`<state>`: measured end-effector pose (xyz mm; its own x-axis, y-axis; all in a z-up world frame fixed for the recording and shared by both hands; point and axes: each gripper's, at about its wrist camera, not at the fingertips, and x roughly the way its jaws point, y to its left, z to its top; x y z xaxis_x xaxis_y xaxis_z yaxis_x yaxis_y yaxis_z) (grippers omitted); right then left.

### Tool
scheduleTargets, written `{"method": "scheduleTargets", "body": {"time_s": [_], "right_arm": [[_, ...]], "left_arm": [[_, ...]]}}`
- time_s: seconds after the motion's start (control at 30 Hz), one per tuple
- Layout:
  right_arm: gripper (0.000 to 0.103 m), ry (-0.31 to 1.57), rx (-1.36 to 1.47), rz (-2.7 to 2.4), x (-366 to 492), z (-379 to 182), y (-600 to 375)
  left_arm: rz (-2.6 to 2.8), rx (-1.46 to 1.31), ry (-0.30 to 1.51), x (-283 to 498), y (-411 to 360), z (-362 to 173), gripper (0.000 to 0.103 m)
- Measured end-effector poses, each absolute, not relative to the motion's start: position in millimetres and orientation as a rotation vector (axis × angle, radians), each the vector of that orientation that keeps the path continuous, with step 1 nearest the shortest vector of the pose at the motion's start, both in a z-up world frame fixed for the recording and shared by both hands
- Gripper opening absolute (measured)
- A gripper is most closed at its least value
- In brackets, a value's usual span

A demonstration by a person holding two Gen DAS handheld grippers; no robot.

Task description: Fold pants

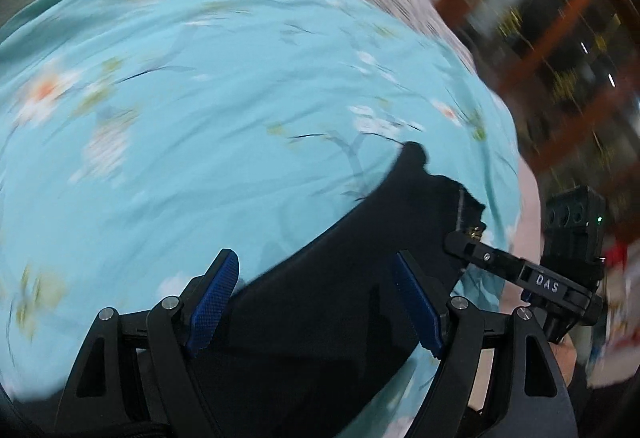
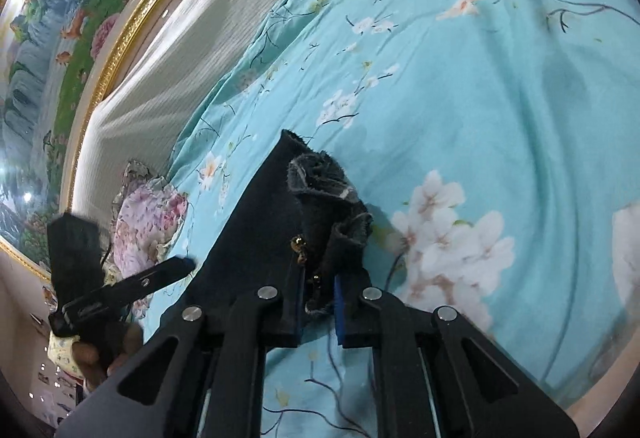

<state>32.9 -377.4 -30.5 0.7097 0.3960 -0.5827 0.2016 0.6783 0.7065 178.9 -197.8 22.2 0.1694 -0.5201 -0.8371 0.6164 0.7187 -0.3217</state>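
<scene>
- Right gripper (image 2: pixel 318 312) nearest my lens: jaws pinched shut on the bunched waistband of the black pants (image 2: pixel 260 246), right beside the brass zipper pull (image 2: pixel 298 244).
- Pants lie on the teal floral bedsheet (image 2: pixel 460 98), near its edge.
- Left gripper (image 1: pixel 316 304) hovers over the same cloth, jaws wide apart, holding nothing.
- My worry: the bite is thin and on a rolled hem, so a pull could slip it off.
- Left view is smeared; closing blind could catch sheet too.

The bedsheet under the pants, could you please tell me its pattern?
The bedsheet is turquoise with white-pink blossoms on thin dark branches, sharpest in the right wrist view.
</scene>
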Motion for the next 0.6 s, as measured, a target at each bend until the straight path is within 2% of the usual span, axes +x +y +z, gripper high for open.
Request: {"method": "scheduleTargets", "body": {"time_s": [0.2, 0.43, 0.5, 0.57, 0.6], "right_arm": [[0.012, 0.781, 0.827, 0.135, 32, -29, -381], [0.012, 0.774, 0.839, 0.155, 27, -32, -384], [0.012, 0.771, 0.835, 0.164, 27, -32, -383], [0.012, 0.781, 0.828, 0.176, 28, -32, -381], [0.012, 0.783, 0.824, 0.175, 28, -32, -381]], "left_arm": [[-0.916, 0.256, 1.205, 194, -261, 6, 0.079], [-1.008, 0.335, 1.258, 189, -290, -7, 0.073], [-1.027, 0.329, 1.257, 187, -293, -7, 0.062], [-1.052, 0.319, 1.249, 186, -294, -6, 0.042], [-1.068, 0.32, 1.238, 184, -294, -5, 0.035]]}}
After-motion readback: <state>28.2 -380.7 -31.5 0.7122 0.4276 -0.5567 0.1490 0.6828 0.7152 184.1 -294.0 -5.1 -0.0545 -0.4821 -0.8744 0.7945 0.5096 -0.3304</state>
